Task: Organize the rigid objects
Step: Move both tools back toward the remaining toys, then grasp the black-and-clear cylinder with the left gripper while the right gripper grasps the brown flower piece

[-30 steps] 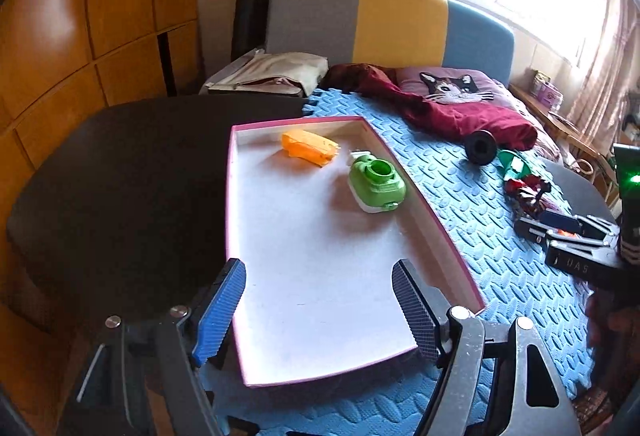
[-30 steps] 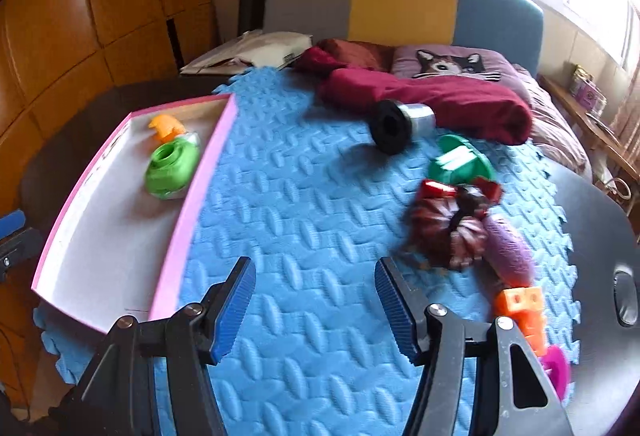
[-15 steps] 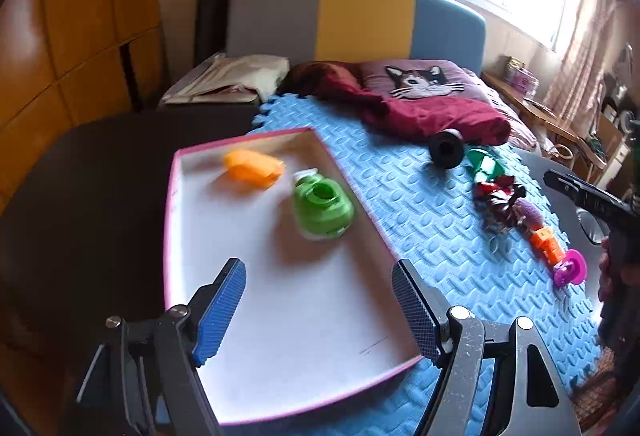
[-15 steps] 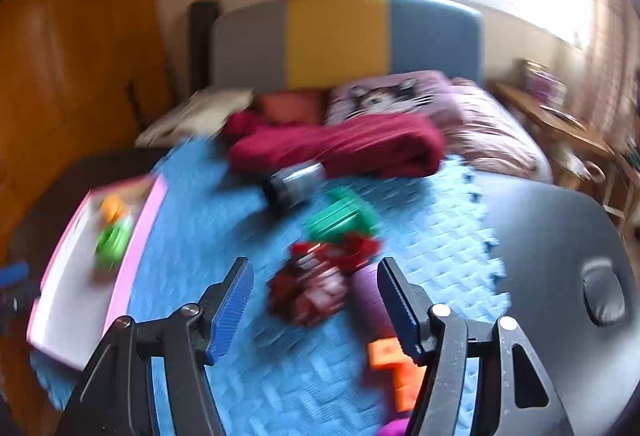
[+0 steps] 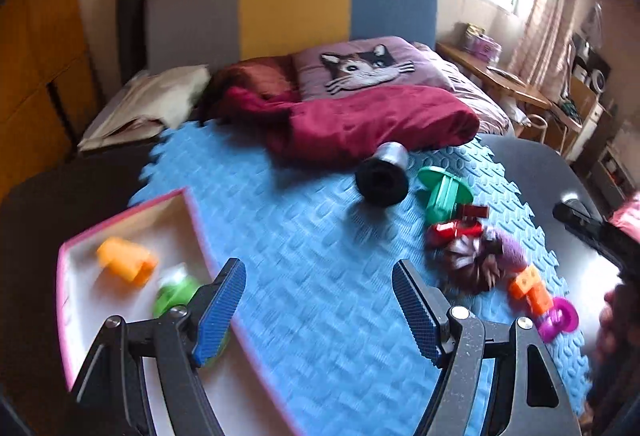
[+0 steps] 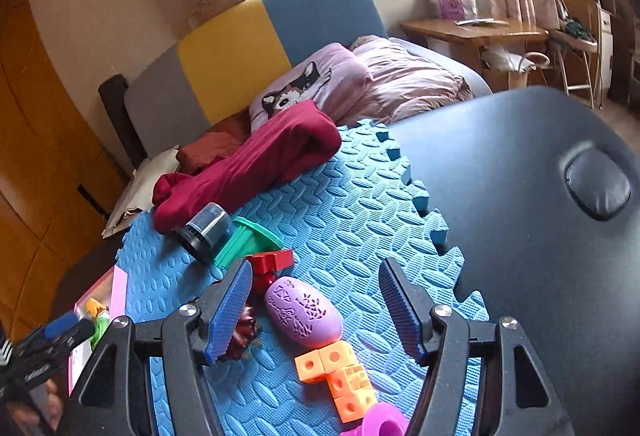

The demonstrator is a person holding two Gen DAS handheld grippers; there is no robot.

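Note:
A pink-rimmed tray [image 5: 192, 212] at the mat's left holds an orange piece [image 5: 124, 260] and a green piece [image 5: 172, 300]. My left gripper [image 5: 318, 280] is open over bare blue mat just right of the tray. A row of toys lies on the mat's right: black cylinder [image 6: 204, 232], green spool [image 6: 248, 240], red piece [image 6: 270, 262], brown ridged piece [image 6: 242, 332], purple egg [image 6: 304, 310], orange cube chain [image 6: 336, 368], magenta ring [image 6: 380, 422]. My right gripper [image 6: 316, 272] hangs open over the purple egg, pads clear of it.
The blue foam mat [image 5: 312, 220] lies on a black table [image 6: 520, 196]. A red blanket [image 5: 360, 124] rests on the mat's far edge, with a cat pillow [image 5: 368, 66] and a bed behind. A wooden desk [image 6: 472, 30] stands at the far right.
The left gripper swung right, from above the tray to the mat beside it. The right gripper rolled and shifted right, so the purple egg now lies between its fingers.

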